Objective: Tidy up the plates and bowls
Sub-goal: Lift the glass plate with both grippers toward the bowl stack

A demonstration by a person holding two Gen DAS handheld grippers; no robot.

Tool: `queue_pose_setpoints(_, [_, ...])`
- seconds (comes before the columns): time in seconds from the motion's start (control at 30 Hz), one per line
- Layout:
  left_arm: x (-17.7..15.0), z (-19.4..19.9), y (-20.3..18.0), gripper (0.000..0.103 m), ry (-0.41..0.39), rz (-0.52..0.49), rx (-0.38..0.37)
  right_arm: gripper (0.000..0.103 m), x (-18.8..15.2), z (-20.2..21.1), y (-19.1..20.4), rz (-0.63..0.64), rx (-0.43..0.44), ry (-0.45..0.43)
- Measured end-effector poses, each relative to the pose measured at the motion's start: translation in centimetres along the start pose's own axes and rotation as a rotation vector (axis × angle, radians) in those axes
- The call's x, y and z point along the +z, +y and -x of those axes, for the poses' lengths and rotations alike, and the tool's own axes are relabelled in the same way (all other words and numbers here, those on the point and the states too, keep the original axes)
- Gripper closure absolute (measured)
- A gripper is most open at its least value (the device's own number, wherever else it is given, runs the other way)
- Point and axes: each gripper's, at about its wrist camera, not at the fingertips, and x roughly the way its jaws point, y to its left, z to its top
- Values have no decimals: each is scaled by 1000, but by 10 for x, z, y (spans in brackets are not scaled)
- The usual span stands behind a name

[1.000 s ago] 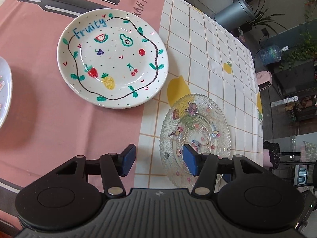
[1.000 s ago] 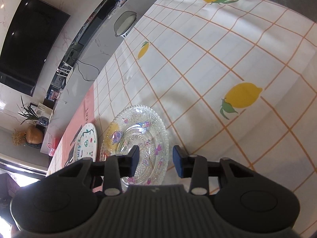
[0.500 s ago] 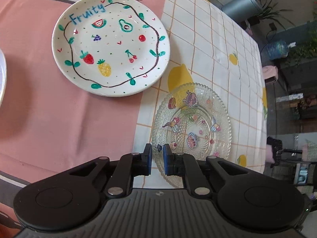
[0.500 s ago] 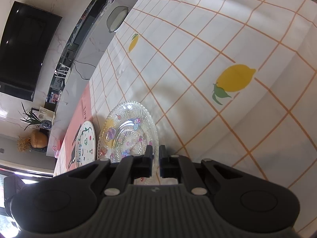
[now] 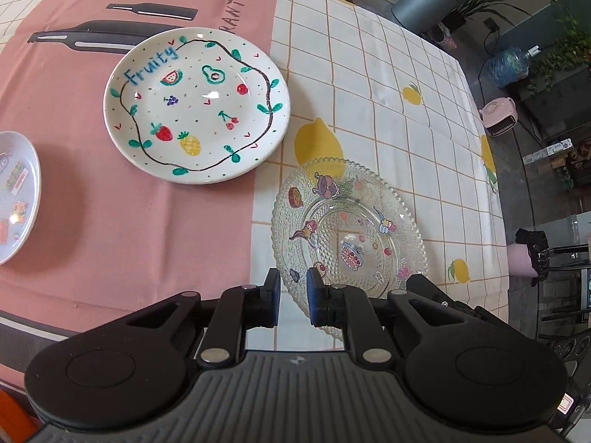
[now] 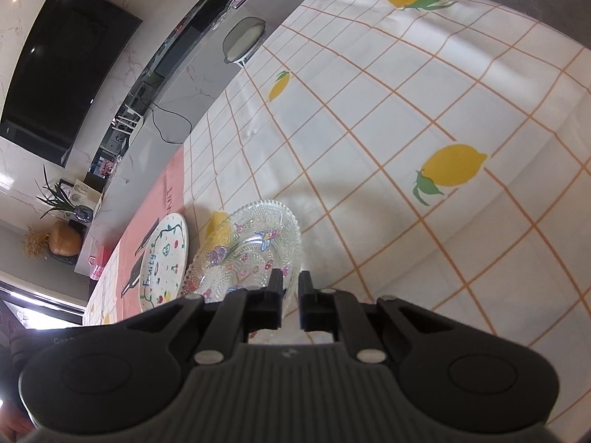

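Both pairs of tongs have closed since a second ago, each onto the rim of the glass plate point(image 5: 349, 238).

Left wrist view: the left gripper point(image 5: 292, 297) pinches the plate's near-left rim, pads pressing its beaded edge. The plate sits near, on the lemon-check tablecloth point(image 5: 388, 110), right of the fruit-painted plate point(image 5: 195, 107) on the pink cloth; a third plate point(image 5: 16, 199) shows at the far left edge.

Right wrist view: the right gripper point(image 6: 290, 295) clamps the opposite rim of the glass plate point(image 6: 247, 251), which looks tilted off the cloth. Only this view shows the television point(image 6: 62, 66) and counter.

Glass is stiff, slippery and fragile; the textured rim is judged the best hold, lifted evenly from both sides.
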Motion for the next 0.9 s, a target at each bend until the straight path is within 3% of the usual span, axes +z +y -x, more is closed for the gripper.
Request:
queue_pose_setpoints(0.43, [-28, 38, 14, 87, 18, -9, -8, 95, -33, 20, 22, 49, -6, 1])
queue_pose_setpoints(0.73, [-48, 62, 18, 85, 55, -50, 47, 94, -68, 40, 36, 75, -10, -8])
queue_pose_setpoints(0.9, [-64, 66, 26, 84, 94, -83, 70, 93, -90, 47, 30, 59, 14, 39])
